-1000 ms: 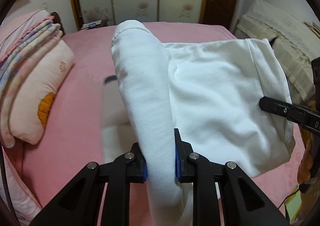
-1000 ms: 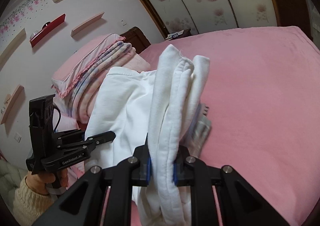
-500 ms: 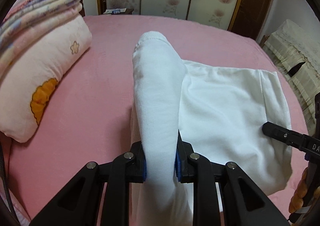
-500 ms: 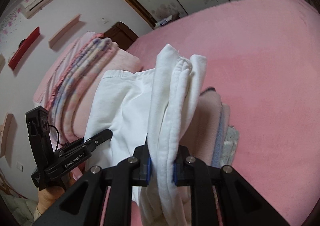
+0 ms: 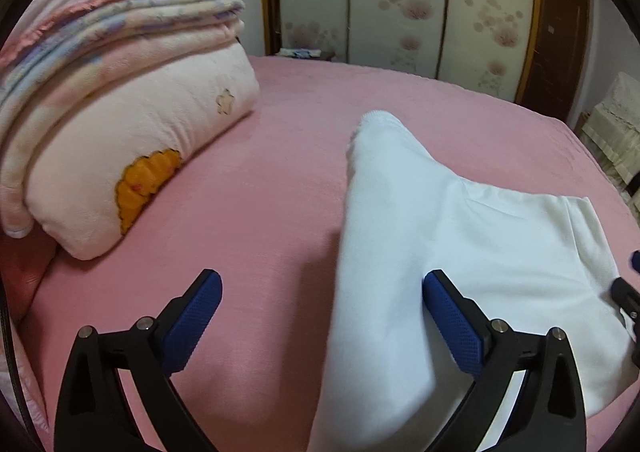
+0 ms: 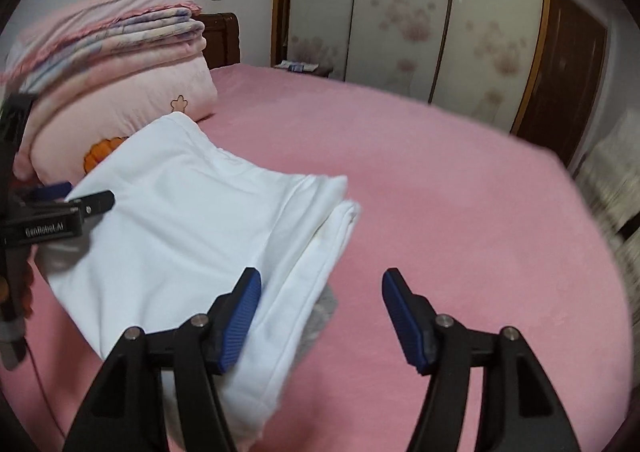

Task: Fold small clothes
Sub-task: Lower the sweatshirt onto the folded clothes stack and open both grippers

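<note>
The garment point(image 5: 460, 252) lies on the bed point(image 5: 260, 220), to the right of the pillow point(image 5: 132, 156), which bears a stack of folded blankets point(image 5: 120, 16); wardrobe doors point(image 5: 400, 0) stand behind the bed

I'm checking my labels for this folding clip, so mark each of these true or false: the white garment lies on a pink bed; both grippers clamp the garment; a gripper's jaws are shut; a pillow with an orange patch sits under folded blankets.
1. The white garment lies on a pink bed. True.
2. Both grippers clamp the garment. False: the left gripper and the right gripper are opening, and no pad presses the cloth.
3. A gripper's jaws are shut. False: both stand apart.
4. A pillow with an orange patch sits under folded blankets. True.
</note>
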`<action>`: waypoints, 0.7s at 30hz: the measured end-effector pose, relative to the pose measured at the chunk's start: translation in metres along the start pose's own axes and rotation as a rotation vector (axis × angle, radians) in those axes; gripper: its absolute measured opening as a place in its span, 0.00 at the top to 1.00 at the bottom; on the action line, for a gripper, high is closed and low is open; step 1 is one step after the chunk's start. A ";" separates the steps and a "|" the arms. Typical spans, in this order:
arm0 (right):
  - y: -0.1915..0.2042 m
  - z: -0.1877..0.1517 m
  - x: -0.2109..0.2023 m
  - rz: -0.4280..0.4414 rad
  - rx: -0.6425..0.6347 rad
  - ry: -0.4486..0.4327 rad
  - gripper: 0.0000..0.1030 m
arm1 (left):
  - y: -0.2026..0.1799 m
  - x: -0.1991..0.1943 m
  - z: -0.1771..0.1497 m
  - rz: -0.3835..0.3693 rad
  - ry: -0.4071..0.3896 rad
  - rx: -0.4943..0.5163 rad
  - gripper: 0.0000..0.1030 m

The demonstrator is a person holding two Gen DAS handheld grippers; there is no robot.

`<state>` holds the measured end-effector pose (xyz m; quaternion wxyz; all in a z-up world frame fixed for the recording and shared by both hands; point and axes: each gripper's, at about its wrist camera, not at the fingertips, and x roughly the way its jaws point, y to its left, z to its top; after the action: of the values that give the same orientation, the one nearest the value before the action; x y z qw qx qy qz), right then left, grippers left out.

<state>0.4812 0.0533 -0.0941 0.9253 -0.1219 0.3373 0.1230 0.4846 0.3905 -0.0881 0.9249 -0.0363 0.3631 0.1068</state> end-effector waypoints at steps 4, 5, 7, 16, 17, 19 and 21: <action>0.018 -0.006 -0.022 -0.081 -0.124 -0.106 0.39 | -0.015 -0.016 -0.006 0.144 -0.105 0.120 0.02; 0.022 -0.007 -0.021 -0.084 -0.132 -0.108 0.39 | -0.017 -0.019 -0.009 0.163 -0.122 0.133 0.02; 0.022 -0.008 -0.017 -0.086 -0.119 -0.090 0.39 | -0.019 -0.023 -0.016 0.182 -0.142 0.121 0.01; 0.001 -0.032 -0.003 -0.031 0.014 -0.054 0.39 | 0.008 -0.001 -0.026 0.068 -0.103 -0.065 0.00; -0.001 -0.032 -0.004 -0.024 0.023 -0.055 0.39 | 0.011 -0.001 -0.026 0.057 -0.099 -0.078 0.00; -0.004 -0.035 -0.007 -0.013 0.041 -0.054 0.39 | 0.014 -0.003 -0.027 0.047 -0.084 -0.104 0.00; -0.009 -0.038 -0.014 0.006 0.064 -0.048 0.39 | 0.020 -0.007 -0.028 0.055 -0.070 -0.142 0.00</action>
<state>0.4511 0.0310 -0.1117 0.9362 -0.0884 0.3190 0.1179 0.4563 0.4043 -0.1036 0.9289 -0.0879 0.3229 0.1588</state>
